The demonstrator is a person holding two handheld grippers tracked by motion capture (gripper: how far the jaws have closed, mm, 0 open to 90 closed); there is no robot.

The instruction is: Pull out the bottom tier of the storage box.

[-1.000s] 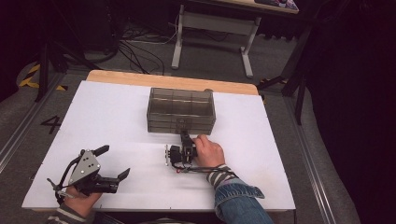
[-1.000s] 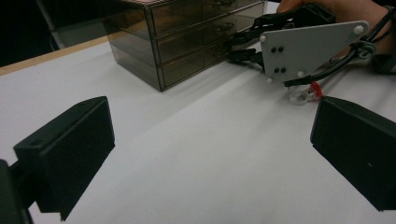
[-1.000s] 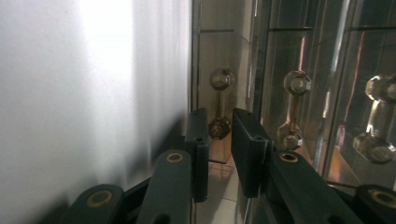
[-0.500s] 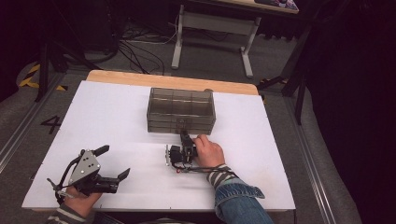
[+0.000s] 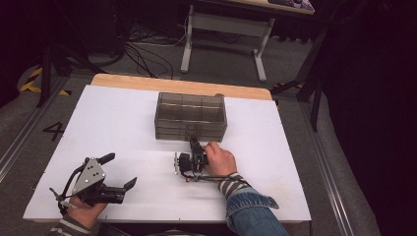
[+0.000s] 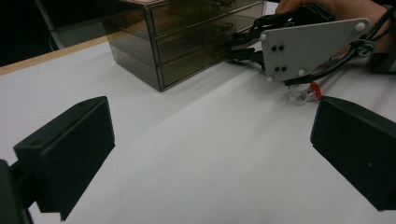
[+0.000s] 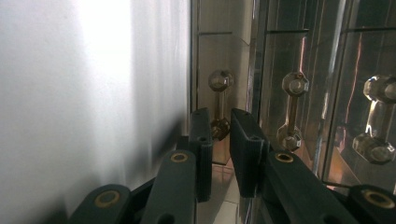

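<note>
Little changed since a second ago: right gripper (image 7: 219, 135) kept at drawer box (image 5: 191, 117), jaws nearly closed around bottom-drawer handle (image 7: 219, 100), contact not clearly seen. Left gripper (image 5: 118, 172) held open, idle. Pull judged next.

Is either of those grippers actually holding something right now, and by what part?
The right gripper pinches the bottom drawer's handle on the drawer box. The left gripper holds nothing.
</note>
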